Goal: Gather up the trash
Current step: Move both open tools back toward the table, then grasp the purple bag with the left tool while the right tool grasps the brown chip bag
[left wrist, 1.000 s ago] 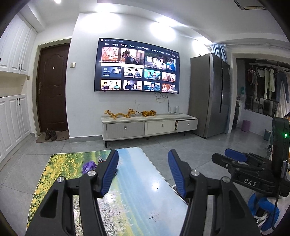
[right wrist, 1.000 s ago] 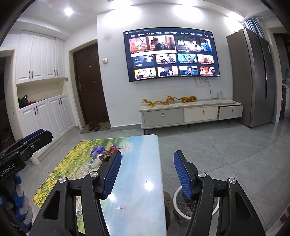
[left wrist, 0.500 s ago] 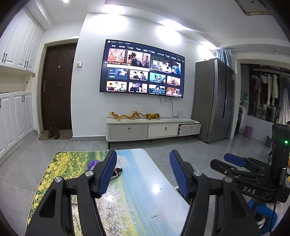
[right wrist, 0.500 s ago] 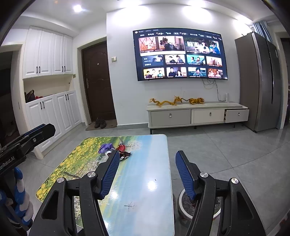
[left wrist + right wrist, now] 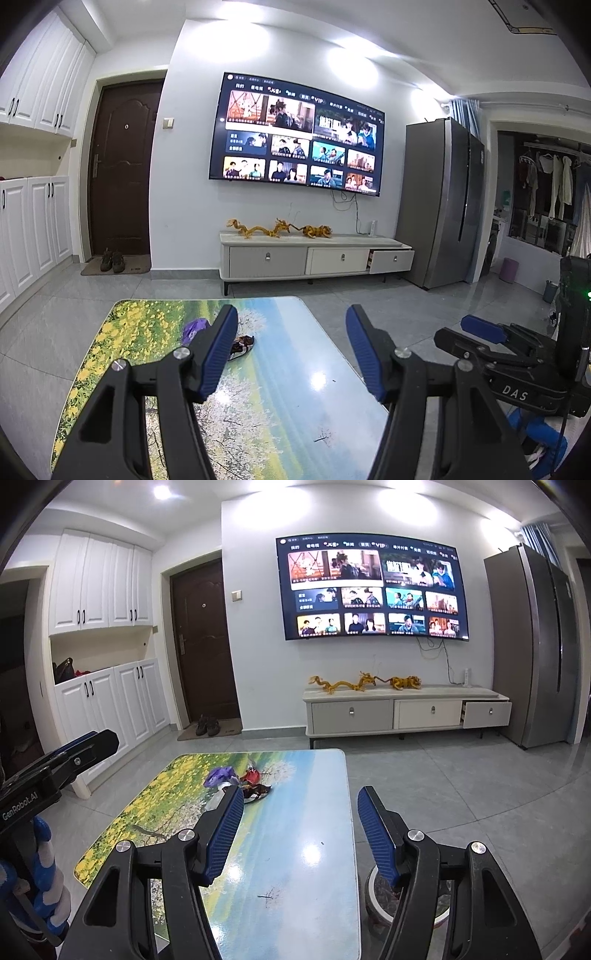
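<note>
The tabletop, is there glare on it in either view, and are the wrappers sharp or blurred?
Left wrist view: a ceiling-light glare spot sits on the glossy table, clear of the wrappers, which look sharp but are partly hidden by a tool finger. Right wrist view: a similar glare spot on the table; the wrappers are in focus. Fisheye bends both rooms' edges.

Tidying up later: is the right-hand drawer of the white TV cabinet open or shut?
Open. The right-hand drawer juts out past the two flush fronts of the white TV cabinet; its contents are not visible.

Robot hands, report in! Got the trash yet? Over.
Left gripper open, empty. Right gripper open, empty. Wrappers on table, not grabbed. Nothing in the way.
</note>
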Motion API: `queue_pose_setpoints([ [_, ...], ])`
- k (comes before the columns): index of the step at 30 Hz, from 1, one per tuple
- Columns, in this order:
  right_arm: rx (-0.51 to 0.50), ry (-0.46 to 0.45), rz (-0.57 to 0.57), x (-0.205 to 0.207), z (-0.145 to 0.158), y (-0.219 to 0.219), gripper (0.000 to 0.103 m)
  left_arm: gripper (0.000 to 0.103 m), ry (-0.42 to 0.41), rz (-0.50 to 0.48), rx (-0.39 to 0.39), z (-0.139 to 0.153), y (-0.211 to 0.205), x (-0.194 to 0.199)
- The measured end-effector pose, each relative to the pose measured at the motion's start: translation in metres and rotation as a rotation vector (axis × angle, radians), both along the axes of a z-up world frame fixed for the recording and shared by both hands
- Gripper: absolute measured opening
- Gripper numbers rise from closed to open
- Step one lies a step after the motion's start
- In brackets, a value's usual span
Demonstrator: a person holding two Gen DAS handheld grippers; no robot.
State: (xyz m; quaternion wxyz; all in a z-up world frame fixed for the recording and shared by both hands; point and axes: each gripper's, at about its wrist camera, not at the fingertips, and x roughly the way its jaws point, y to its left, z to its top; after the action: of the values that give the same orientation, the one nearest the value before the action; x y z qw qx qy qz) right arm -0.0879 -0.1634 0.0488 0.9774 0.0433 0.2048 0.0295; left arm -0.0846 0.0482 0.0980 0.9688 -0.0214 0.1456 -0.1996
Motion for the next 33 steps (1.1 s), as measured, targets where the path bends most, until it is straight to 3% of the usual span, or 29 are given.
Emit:
queue_pose_setpoints([
  [6,-0.008,0.025,0.012,0.014,-0.002,0.004,0.063,0.059,0.034,0.068,0.013,-0.009,0.021,0.031],
  [13,-0.003,0.064,0.026,0.041,-0.006,0.009,0.063,0.059,0.115,0.225,0.042,-0.027,0.076,0.08],
  [20,-0.012,0.137,0.067,0.083,-0.019,0.021,0.063,0.059,0.203,0.315,0.062,-0.056,0.12,0.125],
  [26,-0.013,0.216,0.112,0.135,-0.039,0.033,0.063,0.059,0.311,0.317,0.076,-0.092,0.13,0.174],
  [33,-0.009,0.306,0.164,0.207,-0.07,0.043,0.063,0.059,0.43,0.235,0.082,-0.134,0.102,0.242],
])
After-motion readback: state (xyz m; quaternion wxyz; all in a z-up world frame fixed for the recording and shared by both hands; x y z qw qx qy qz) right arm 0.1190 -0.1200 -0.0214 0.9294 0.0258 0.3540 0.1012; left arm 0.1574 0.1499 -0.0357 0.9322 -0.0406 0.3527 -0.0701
